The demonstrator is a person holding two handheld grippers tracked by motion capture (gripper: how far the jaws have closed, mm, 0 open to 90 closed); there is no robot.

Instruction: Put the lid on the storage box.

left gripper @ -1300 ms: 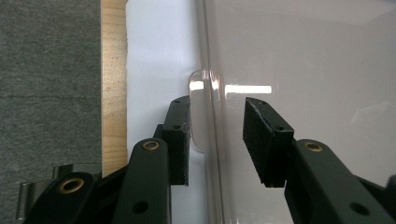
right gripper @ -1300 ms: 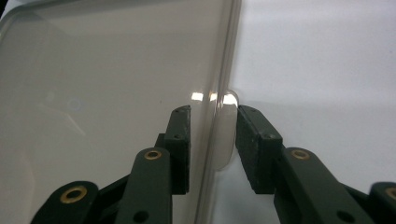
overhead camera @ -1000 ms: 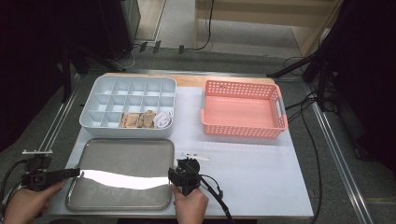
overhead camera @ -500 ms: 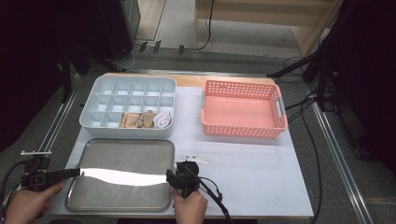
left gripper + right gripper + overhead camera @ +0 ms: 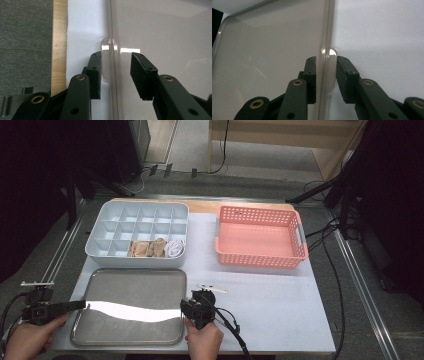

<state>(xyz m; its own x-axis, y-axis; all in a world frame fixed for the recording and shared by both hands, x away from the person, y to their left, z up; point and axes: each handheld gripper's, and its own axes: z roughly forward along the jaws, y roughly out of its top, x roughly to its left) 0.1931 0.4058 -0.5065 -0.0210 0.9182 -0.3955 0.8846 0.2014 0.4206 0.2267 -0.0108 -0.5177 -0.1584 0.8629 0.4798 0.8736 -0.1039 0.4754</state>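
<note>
The left gripper (image 5: 82,305) sits at the left edge of the tray (image 5: 127,290), which lies flat at the near side of the table (image 5: 270,310), in front of the divided box (image 5: 107,215). In the left gripper view its jaws stand about half open across the tray's small lip tab (image 5: 106,60): the outer pad (image 5: 96,75) is against the tab and the inner pad is apart from the rim, so it has no grip yet. At the tray's right edge, the right gripper (image 5: 184,307) has just been closing its jaws. In the right gripper view the pads (image 5: 345,75) now pinch the rim and its tab (image 5: 331,67) between them. I judge that a two-handed lift is being set up: the right side is secured, and the left must close before the tray can rise level
</note>
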